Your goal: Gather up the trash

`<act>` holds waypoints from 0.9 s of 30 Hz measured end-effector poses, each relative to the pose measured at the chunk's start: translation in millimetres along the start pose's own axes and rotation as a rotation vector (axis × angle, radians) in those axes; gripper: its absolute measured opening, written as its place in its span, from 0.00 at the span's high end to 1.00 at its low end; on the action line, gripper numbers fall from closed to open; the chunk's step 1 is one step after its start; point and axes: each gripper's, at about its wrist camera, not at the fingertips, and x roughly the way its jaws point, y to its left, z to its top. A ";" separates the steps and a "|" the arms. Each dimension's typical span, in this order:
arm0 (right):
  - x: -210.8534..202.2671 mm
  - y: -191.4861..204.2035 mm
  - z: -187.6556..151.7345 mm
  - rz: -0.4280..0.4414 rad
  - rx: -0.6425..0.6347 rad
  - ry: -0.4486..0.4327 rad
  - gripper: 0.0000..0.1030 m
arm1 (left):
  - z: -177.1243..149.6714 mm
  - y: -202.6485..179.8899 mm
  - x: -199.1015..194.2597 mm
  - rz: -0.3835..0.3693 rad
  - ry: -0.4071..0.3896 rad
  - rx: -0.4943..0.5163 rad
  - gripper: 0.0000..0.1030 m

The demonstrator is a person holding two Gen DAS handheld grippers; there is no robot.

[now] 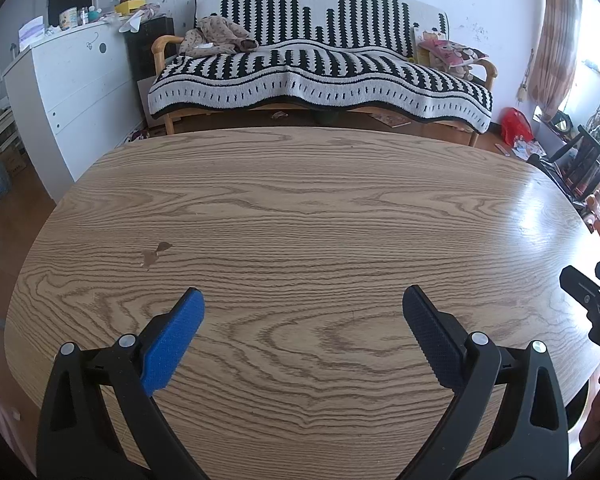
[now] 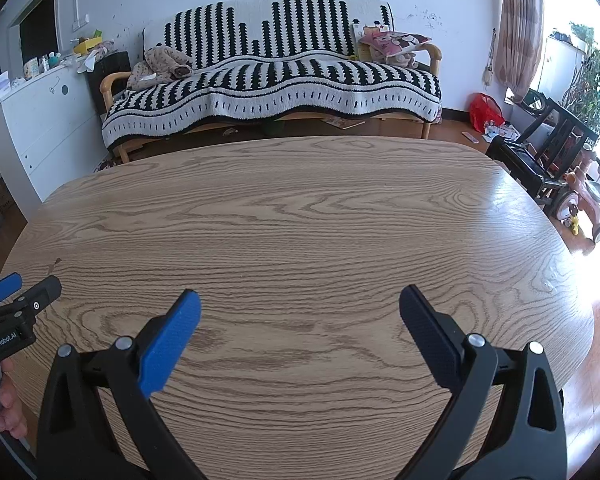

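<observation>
Both grippers hung over a wooden table (image 1: 300, 216), side by side, pointing toward the far wall.

Left gripper (image 1: 303, 300): jaws spread wide, nothing between them, only bare wood grain below. One pad bright blue (image 1: 172, 344), the other dark navy (image 1: 432, 340). In the right wrist view the left gripper (image 2: 20, 292) showed at the left edge, with the fingers of a hand (image 2: 10, 404) wrapped round its handle.

Right gripper (image 2: 299, 300): jaws likewise wide apart and empty, above the table (image 2: 300, 216). Its black tips (image 1: 592, 284) poked in at the right edge of the left wrist view.

Table top: one small dark stain (image 1: 156, 254) left of centre, near the left gripper's side. Strong glare from the window on the right end. No wrapper, scrap or other piece of trash could be made out on the table in either view.

Beyond the table: a wooden-framed sofa (image 1: 320, 68) under a black-and-white striped cover. A crumpled tan garment (image 1: 216, 38) lay on its left end, pink cushions (image 1: 452, 54) on its right. A white cabinet (image 1: 60, 92) stood at left, its top cluttered with small items. A red bag (image 1: 516, 126) sat on the floor right of the sofa, with some loose papers beside it. A checked curtain (image 1: 556, 32) hung at the window; a child's ride-on toy (image 2: 588, 200) stood near it, seen from the right wrist.
</observation>
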 end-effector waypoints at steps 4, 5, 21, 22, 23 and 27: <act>1.0 0.7 -1.6 0.001 -0.002 0.002 0.07 | -1.0 1.1 0.4 0.002 0.004 -0.005 0.06; 0.9 0.1 -1.5 0.001 -0.002 0.001 0.07 | -2.0 1.9 0.5 0.003 0.006 -0.007 0.06; 1.1 0.5 -2.4 0.001 -0.002 0.001 0.07 | -5.2 5.0 1.7 0.004 0.012 -0.009 0.06; 1.2 0.6 -2.3 0.001 -0.003 0.001 0.07 | -5.2 5.5 1.7 0.003 0.013 -0.010 0.06; 1.1 0.6 -2.3 0.001 -0.004 0.000 0.07 | -4.5 5.1 1.9 0.003 0.013 -0.008 0.06; 1.9 2.0 -3.2 0.002 -0.004 0.001 0.07 | -4.5 4.2 0.5 0.008 0.009 -0.002 0.06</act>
